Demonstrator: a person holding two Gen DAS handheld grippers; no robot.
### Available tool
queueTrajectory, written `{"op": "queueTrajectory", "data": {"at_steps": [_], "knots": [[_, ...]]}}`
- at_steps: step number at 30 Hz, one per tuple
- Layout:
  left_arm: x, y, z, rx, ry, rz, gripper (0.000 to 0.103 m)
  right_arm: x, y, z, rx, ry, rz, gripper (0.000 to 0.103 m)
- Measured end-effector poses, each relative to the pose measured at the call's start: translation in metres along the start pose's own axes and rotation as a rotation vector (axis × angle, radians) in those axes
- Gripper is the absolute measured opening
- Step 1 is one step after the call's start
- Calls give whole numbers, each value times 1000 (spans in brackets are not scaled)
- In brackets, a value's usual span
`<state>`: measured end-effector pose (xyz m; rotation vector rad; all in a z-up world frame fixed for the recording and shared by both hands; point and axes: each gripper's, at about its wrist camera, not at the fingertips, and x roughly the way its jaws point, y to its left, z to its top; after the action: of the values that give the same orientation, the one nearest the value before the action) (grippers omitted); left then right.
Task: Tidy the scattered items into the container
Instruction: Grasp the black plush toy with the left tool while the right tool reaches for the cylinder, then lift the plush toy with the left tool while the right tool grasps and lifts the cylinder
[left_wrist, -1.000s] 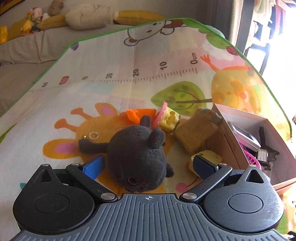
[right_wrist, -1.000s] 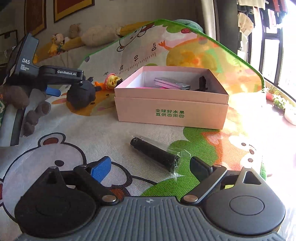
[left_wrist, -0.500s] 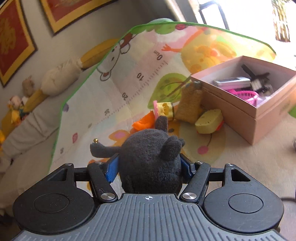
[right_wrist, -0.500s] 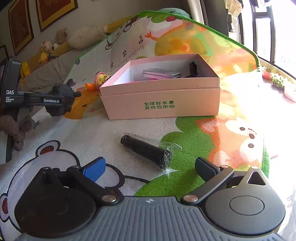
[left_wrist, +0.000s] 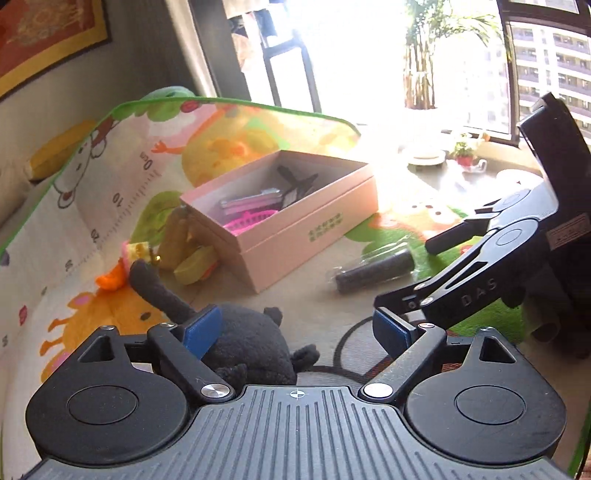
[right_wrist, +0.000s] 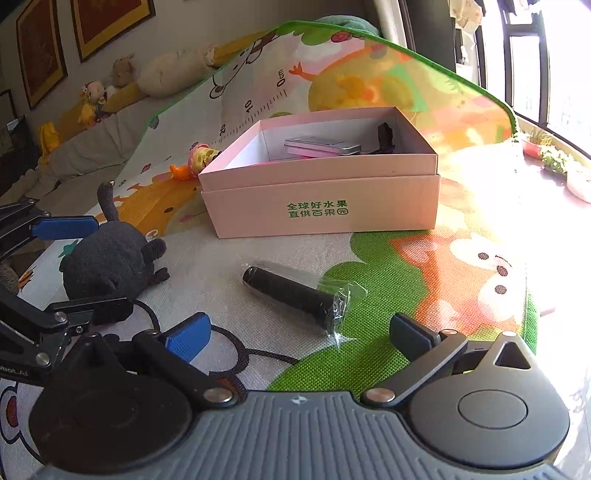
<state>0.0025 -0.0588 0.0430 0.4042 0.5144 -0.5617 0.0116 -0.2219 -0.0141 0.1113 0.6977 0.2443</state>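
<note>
Fingers of the left gripper (left_wrist: 295, 328) are opening off the dark plush toy (right_wrist: 107, 264), now dropped on the mat short of the pink box (right_wrist: 321, 206). Right gripper (right_wrist: 295, 334) gapes empty behind the black tube (right_wrist: 291, 293).

Two low wrist views, facing across the mat (right_wrist: 258, 258), sharing the pink box (left_wrist: 295, 236).

Cartoon play mat (right_wrist: 369, 258) with green edge and printed ruler scale covers the floor. Far left, sofa (right_wrist: 88, 155) with plush toys (right_wrist: 122, 70) and a cream bolster (right_wrist: 173, 72). Framed pictures (right_wrist: 107, 26) on wall. Far right, bright window (left_wrist: 461, 62), potted plants (right_wrist: 543, 146) on sill.
</note>
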Motion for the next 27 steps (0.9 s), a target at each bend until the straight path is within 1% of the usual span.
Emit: {"op": "queueTrajectory", "data": {"at_steps": [1, 3, 7, 11, 14, 16, 18, 19, 21, 22, 24, 27], "knots": [[-1, -5, 0, 9, -4, -15, 93, 0, 0, 0, 2, -1, 1, 103], [-1, -12, -2, 22, -5, -16, 93, -1, -1, 0, 6, -3, 1, 103], [-6, -20, -3, 10, -14, -64, 94, -8, -7, 3, 36, -28, 7, 103], [-7, -29, -7, 19, -18, -109, 96, -27, -1, 21, -30, -73, 52, 103], [-11, -33, -9, 19, -24, -109, 97, -38, 5, 35, -79, -116, 44, 103], [-18, -30, -10, -5, -36, -91, 97, -41, 7, 38, -100, -136, 9, 103], [-29, -22, -12, -44, -57, -60, 98, -42, 4, 37, -94, -132, -20, 103], [-34, -18, -13, -65, -67, -40, 99, -41, 3, 36, -83, -124, -27, 103], [-39, -8, -17, -110, -80, 23, 101, -36, -1, 30, -72, -94, -34, 103], [-38, -3, -20, -133, -74, 53, 102, -34, -1, 27, -79, -79, -42, 103], [-32, 9, -26, -197, -30, 112, 102, -26, 3, 18, -130, -38, -80, 103], [-23, 24, -36, -301, 20, 157, 102, -13, 6, 11, -236, 34, -145, 103]]}}
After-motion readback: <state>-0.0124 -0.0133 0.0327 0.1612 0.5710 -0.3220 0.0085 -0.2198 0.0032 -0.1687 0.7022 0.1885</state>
